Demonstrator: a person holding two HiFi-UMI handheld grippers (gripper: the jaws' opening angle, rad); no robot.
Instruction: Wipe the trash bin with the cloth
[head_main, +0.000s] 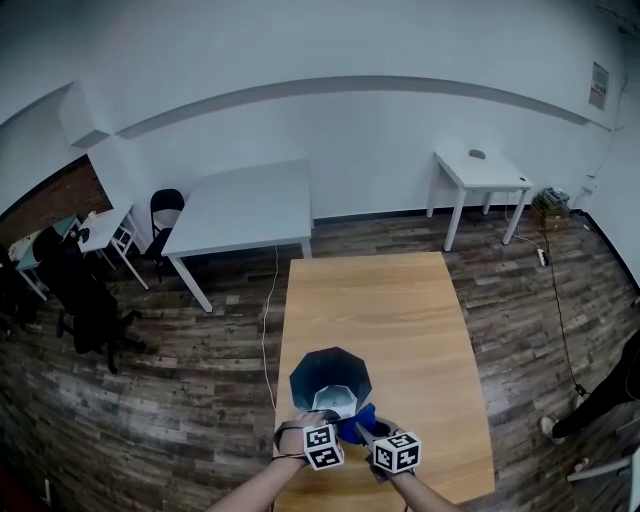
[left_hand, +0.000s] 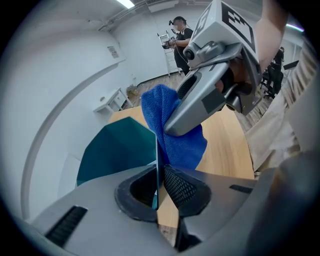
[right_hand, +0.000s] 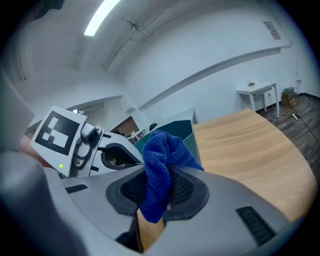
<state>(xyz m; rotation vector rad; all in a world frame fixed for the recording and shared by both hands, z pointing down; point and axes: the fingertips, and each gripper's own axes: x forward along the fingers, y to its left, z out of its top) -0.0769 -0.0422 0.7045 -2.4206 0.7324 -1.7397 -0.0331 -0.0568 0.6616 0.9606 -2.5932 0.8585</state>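
A dark teal trash bin (head_main: 330, 380) stands upright near the front of the wooden table (head_main: 400, 300). My left gripper (left_hand: 158, 187) is shut on the thin edge of the bin's wall (left_hand: 120, 150), at the rim's near side. My right gripper (right_hand: 159, 192) is shut on a bunched blue cloth (right_hand: 161, 165), held just right of the bin's rim (right_hand: 175, 127) and above the tabletop. In the head view the cloth (head_main: 358, 422) shows between the two marker cubes, the left gripper (head_main: 322, 440) and the right gripper (head_main: 385, 445) close together. The right gripper's body (left_hand: 210, 85) hangs over the cloth (left_hand: 172, 135).
The table's front edge lies just below my hands. A white table (head_main: 245, 205) with a black chair (head_main: 165, 210) stands behind on the left, a small white table (head_main: 480, 170) at the back right. A cable (head_main: 268, 320) runs along the floor. A person (head_main: 605, 395) stands at the right.
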